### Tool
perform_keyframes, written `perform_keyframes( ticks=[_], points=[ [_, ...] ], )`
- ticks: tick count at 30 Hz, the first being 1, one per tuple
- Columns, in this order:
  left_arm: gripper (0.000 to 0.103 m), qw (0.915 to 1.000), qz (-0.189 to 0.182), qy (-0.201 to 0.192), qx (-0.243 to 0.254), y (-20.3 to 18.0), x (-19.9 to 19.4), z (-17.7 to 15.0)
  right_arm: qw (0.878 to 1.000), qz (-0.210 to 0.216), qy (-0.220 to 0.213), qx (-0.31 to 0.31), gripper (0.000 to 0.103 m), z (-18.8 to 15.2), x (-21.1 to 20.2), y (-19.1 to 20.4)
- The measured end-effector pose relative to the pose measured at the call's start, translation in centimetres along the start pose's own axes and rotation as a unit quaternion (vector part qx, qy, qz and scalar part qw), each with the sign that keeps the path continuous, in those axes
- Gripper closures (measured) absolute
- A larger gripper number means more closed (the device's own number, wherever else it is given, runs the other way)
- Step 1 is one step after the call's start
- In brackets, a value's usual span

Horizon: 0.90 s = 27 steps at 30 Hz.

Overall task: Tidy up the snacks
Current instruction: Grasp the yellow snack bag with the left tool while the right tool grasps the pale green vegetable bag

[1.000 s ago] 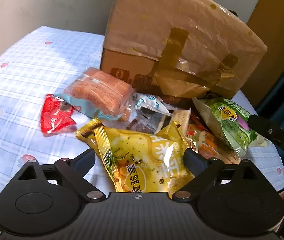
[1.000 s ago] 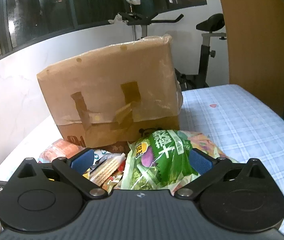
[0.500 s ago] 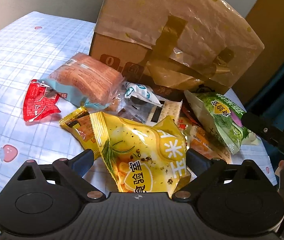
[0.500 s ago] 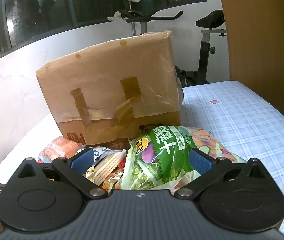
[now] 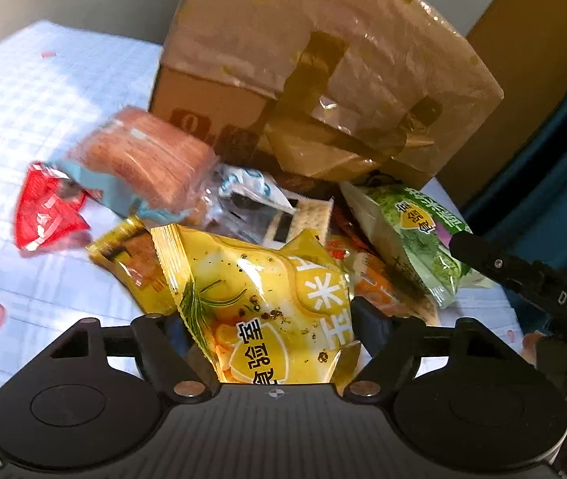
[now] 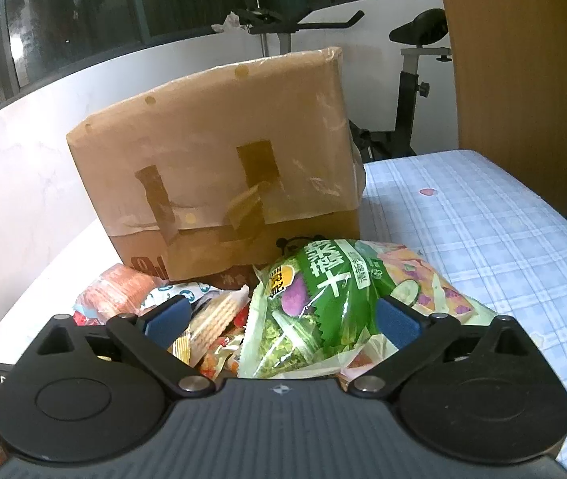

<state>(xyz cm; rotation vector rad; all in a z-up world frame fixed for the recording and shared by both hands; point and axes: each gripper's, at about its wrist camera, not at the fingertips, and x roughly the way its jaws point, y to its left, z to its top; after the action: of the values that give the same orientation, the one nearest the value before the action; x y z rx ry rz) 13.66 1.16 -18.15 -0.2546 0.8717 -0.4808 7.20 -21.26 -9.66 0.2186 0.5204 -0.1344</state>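
While the left gripper (image 5: pixel 271 323) has just been narrowing its jaws, the yellow bag (image 5: pixel 267 299) sits between them, and the pads look to be at its sides or nearly so; whether they press yet cannot be told. It points down into the heap, likely because that bag lies on top and nearest, the easiest to lift first. The right gripper (image 6: pixel 281 317) hangs with jaws wide apart over the green bag (image 6: pixel 323 303), pads clear of it, holding nothing; I judge it is waiting its turn.

Around the yellow bag the snacks crowd together: a brown-yellow packet (image 5: pixel 135 255) tucked under its left edge, an orange pack (image 5: pixel 379 287) at its right, a pink wafer pack (image 5: pixel 151 159) and a red packet (image 5: pixel 44 211) further left. The box (image 5: pixel 323 80) stands close behind the heap, its taped flap leaning over it, so there is little room to move forward. The checked cloth (image 5: pixel 44 119) to the left lies open, and in the right view bare cloth (image 6: pixel 483 219) spreads beside the green bag: good places to sort onto. The table's near edge is close.
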Motion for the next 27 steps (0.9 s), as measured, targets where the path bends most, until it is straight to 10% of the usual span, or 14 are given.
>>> perform_keyframes(
  ticks=[12,27],
  points=[
    [0.026,0.9921,0.041,-0.110,-0.042,1.8,-4.4,0.1,0.999,-0.037,-0.010,0.013,0.004,0.4,-0.1,-1.4],
    [0.026,0.9913,0.052,-0.115,-0.039,1.9,-4.7,-0.1,0.988,-0.026,0.042,0.148,0.004,-0.7,0.8,-5.2]
  ],
)
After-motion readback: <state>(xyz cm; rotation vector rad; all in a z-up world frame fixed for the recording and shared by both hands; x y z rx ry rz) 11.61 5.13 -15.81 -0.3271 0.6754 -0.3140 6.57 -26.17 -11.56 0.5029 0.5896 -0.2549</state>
